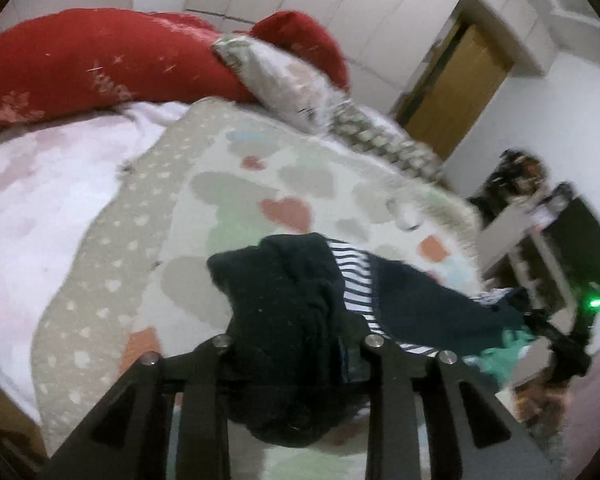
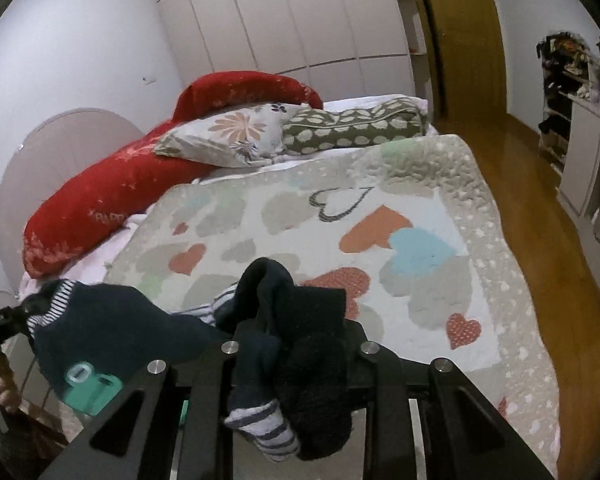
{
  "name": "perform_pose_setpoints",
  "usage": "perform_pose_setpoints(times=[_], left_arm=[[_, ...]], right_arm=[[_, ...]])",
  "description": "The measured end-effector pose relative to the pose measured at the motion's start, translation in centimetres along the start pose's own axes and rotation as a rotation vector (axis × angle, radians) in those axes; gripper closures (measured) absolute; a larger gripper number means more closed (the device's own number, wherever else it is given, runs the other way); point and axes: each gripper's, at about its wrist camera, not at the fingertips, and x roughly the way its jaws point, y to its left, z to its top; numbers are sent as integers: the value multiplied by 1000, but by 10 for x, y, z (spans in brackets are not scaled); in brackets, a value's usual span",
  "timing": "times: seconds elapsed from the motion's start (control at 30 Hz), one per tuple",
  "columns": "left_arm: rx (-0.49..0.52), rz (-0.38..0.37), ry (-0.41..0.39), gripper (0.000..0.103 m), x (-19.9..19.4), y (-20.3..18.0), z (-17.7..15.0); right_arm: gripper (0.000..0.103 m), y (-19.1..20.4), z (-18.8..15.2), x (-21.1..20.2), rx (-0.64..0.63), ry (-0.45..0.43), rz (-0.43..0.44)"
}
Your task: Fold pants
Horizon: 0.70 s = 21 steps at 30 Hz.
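Observation:
The dark navy pants (image 1: 420,304) with striped trim and a teal print hang between both grippers above the heart-patterned quilt (image 1: 236,184). My left gripper (image 1: 296,332) is shut on a bunched end of the pants, and the cloth hides its fingertips. In the right wrist view the pants (image 2: 112,320) sag to the left. My right gripper (image 2: 300,332) is shut on the other bunched end, with a striped cuff (image 2: 264,428) hanging below its fingers. Each gripper shows at the edge of the other's view: the right gripper (image 1: 564,344), the left gripper (image 2: 0,320).
On the quilt's (image 2: 380,208) far side lie a long red pillow (image 2: 112,196), a floral pillow (image 2: 236,136) and a spotted one (image 2: 352,128). Wooden floor (image 2: 540,240) runs along the bed's right edge, with cluttered shelves (image 2: 580,140) beyond. White wardrobes stand behind.

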Motion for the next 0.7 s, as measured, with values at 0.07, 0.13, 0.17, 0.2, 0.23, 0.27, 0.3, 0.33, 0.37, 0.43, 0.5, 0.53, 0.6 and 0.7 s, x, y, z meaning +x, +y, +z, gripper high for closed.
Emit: perform_pose_setpoints(times=[0.07,0.13,0.17,0.2,0.23,0.27,0.3,0.33,0.37,0.43,0.5,0.53,0.6,0.7], left_arm=[[10,119,40,60,25,7,-15],[65,284,78,53,55,14,-33],[83,330,106,53,64,17,-40],[85,345,142,53,72,21,-45],[64,315,163,53,74,28,-51],[29,269,163,53,69,35,-54],[7,244,154,53,64,40,-56],[-5,234,147,53,59,44,-56],[-23,225,137,52,52,49,-56],[-57,216,117,52,37,56,-55],[-65,217,84,52,19,57,-53],[-59,221,61,52,11,53,-52],[-46,234,22,52,-4,44,-51],[-10,204,-21,49,-17,25,-49]], right_arm=[[72,-6,-11,14,5,41,-31],[54,-16,-30,38,8,106,-90],[49,-22,-40,52,4,149,-131],[49,-30,-51,67,3,198,-189],[49,-38,-59,76,7,236,-232],[49,-45,-65,79,20,255,-244],[48,-53,-70,75,56,251,-223],[45,-60,-69,69,80,239,-209],[43,-65,-69,62,100,221,-209],[41,-73,-64,45,117,177,-241],[41,-77,-58,30,135,140,-239],[41,-77,-55,25,146,125,-220],[41,-72,-50,17,153,96,-161],[41,-49,-48,19,89,92,-89]])
